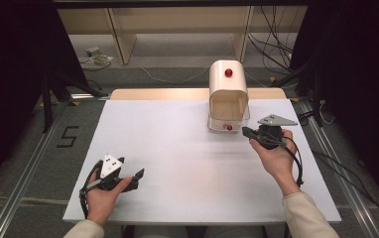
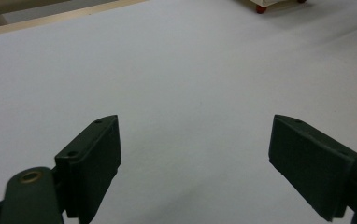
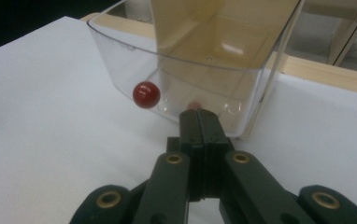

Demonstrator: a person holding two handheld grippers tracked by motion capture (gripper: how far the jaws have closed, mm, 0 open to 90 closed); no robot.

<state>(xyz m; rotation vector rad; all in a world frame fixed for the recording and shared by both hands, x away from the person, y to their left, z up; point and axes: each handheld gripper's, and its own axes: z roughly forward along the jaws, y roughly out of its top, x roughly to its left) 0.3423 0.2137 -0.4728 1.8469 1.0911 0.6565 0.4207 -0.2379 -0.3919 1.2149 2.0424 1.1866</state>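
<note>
One cream container (image 1: 228, 96) with a clear drawer (image 3: 186, 79) stands at the far edge of the white table (image 1: 177, 148), right of centre. Its long axis runs from the far edge toward the person, and the open drawer end faces the person. Two red knobs show: one on the top (image 1: 228, 73), one on the drawer front (image 3: 146, 94). The right tool (image 3: 200, 122) is clenched with nothing between its jaws, tips just beside the drawer front. The left tool (image 2: 195, 154) is released over bare table, well apart.
</note>
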